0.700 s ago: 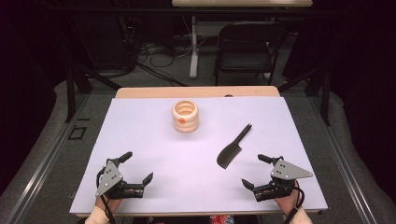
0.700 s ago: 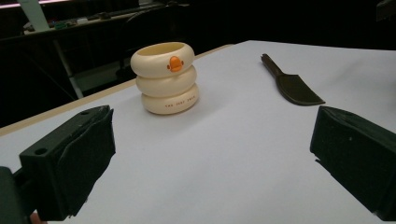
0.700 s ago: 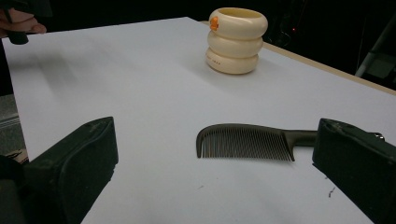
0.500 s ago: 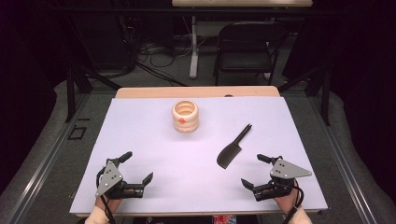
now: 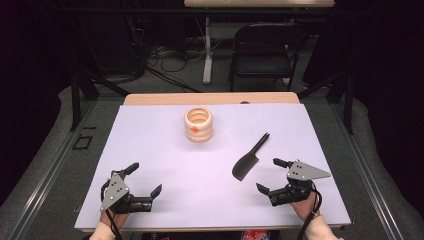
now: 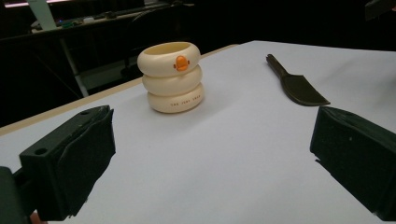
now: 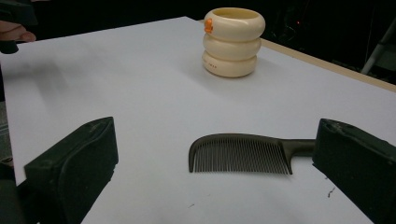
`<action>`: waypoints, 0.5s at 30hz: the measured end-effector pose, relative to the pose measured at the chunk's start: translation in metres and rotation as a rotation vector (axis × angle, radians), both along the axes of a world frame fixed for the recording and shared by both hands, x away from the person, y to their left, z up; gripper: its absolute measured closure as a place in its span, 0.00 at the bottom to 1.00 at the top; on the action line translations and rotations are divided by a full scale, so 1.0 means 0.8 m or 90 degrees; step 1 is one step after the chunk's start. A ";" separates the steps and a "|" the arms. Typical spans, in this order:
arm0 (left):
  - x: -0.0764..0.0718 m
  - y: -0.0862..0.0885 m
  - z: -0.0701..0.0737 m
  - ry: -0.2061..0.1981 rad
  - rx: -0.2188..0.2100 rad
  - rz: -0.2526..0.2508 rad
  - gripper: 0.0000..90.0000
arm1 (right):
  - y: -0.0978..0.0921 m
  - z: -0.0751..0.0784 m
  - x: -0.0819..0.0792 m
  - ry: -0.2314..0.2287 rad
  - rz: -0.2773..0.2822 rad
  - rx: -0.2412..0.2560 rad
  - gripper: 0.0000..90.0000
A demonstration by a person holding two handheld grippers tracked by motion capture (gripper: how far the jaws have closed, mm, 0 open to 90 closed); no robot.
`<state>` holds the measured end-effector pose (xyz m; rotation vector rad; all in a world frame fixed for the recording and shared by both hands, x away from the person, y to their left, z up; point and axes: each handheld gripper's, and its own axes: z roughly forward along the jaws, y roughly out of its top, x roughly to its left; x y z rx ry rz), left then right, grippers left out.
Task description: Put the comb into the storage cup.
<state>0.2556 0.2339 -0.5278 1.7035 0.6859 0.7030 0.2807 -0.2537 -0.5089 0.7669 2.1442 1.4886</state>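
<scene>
Nothing has moved: both grippers, left and right, stay wide open and empty near the table's front edge; the comb lies just beyond the right one, untouched.

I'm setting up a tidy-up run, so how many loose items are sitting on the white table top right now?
2. A cream ringed cup stands upright toward the far middle of the table. A dark comb lies flat right of centre, just ahead of the right gripper. Nothing seems hidden.
</scene>
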 end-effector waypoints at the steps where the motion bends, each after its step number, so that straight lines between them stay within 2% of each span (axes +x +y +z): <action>1: 0.000 0.000 0.000 0.002 -0.001 -0.001 0.00 | 0.000 0.000 0.003 0.000 0.001 -0.002 0.00; 8: 0.001 -0.001 0.000 0.000 0.001 -0.009 0.00 | 0.000 0.005 0.027 0.007 -0.010 -0.003 0.00; 9: 0.002 -0.002 0.000 0.000 0.000 -0.010 0.00 | 0.000 0.005 0.036 0.008 -0.013 -0.008 0.00; 15: 0.001 -0.001 -0.001 0.000 0.001 -0.007 0.00 | 0.002 0.006 0.061 0.011 -0.018 -0.013 0.00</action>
